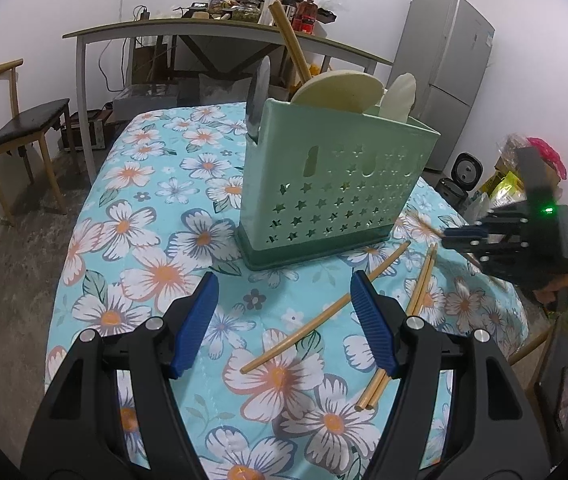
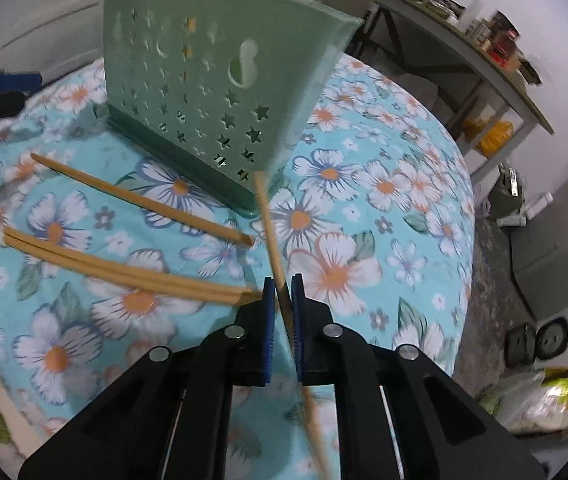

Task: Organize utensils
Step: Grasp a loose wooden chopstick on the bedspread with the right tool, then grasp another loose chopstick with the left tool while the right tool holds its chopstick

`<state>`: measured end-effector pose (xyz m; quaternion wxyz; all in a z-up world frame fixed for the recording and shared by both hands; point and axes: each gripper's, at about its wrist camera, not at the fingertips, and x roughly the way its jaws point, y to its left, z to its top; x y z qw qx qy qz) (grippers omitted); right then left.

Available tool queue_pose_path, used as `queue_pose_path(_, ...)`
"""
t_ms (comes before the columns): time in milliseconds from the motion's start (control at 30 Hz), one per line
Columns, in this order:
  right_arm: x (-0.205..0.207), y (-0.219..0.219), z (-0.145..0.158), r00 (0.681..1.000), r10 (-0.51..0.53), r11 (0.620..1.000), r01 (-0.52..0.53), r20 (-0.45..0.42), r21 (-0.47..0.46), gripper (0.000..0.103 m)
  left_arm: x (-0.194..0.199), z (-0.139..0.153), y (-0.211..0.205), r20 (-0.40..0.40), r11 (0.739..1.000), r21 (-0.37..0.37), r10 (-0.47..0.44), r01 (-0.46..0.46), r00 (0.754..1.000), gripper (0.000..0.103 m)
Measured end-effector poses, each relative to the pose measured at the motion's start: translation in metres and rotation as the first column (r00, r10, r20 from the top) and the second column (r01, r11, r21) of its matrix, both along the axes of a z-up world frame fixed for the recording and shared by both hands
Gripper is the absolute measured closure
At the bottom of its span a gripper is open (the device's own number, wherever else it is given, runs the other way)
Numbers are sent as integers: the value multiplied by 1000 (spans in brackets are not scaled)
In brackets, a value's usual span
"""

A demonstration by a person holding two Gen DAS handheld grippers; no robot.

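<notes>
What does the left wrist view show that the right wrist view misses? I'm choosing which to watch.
Left only: its open left gripper, a knife in the holder, a fridge. Right only: the right gripper shut on a chopstick. Both: the green holder, loose chopsticks, the floral tablecloth.

A home, a plain living or dining room, a grey fridge [image 1: 444, 76] by the white wall, a long side table [image 1: 219, 30] crowded with bottles and food, a wooden chair [image 1: 15, 128], a flowered tablecloth [image 1: 151, 216], a bare concrete floor [image 1: 15, 264]
</notes>
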<state>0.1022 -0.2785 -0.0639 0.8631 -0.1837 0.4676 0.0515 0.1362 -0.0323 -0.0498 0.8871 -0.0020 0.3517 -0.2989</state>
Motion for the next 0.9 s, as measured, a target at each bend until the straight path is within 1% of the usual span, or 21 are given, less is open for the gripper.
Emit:
queue_pose_path(33,-3,-2,3,1000,-13,1000,13,-6,29,97,0,-1,1,-2,1000,-2,2,-2,1000,38)
queue_pose_path(100,-13,-7,7,998,-58,991,60,-21,117,97,0,-2,3,-10,1000,-3,8,-8,1000,38)
queue_pose_path(167,-21,-8,7,994,-95,972,102,-47,210,97,1,-4,4,-19,1000,-5,12,-12,1000,38)
queue_pose_path(200,-25,-8,6,991,-115,956,128,-65,264,97,1,-4,5,-22,1000,-6,13,-13,1000,38)
queue_pose_path(267,-32,-9,1,981,-158,904,189,-110,383,97,2,-6,5,-28,1000,-6,15,-15,1000,38)
queue_pose_path(300,-34,-9,-5,971,-181,859,234,-157,455,97,2,-6,5,-32,1000,-6,15,-15,999,38)
queue_pose_path(333,-34,-9,-11,961,-199,828,270,-191,493,97,2,-7,5,-35,1000,-5,15,-15,999,38)
queue_pose_path(400,-34,-3,-18,948,-218,795,312,-233,521,96,2,-7,4,-42,1000,-3,15,-15,999,38)
queue_pose_path(433,-33,0,-19,947,-223,795,313,-230,519,96,2,-8,4,-42,1000,-3,14,-14,999,38)
queue_pose_path(500,-28,7,-16,953,-233,812,300,-194,500,96,1,-7,4,-38,1000,1,14,-14,999,38)
queue_pose_path(567,-20,10,-14,956,-226,811,291,-187,507,96,0,-6,4,-36,1000,2,16,-16,999,38)
queue_pose_path(600,-15,13,-14,957,-226,815,289,-185,502,95,-1,-6,5,-34,1000,2,18,-18,999,38)
queue_pose_path(667,-9,18,-12,959,-228,835,281,-166,474,95,-2,-6,5,-31,1000,4,18,-18,999,38)
queue_pose_path(733,-3,23,-11,963,-224,839,269,-151,473,95,-4,-6,4,-26,1000,12,14,-14,1000,38)
queue_pose_path(833,10,25,-16,965,-220,850,262,-145,456,95,-6,-6,0,-22,1000,26,0,1,1000,38)
queue_pose_path(900,14,25,-22,964,-212,852,262,-159,453,95,-8,-6,-5,-15,999,37,-12,13,1000,38)
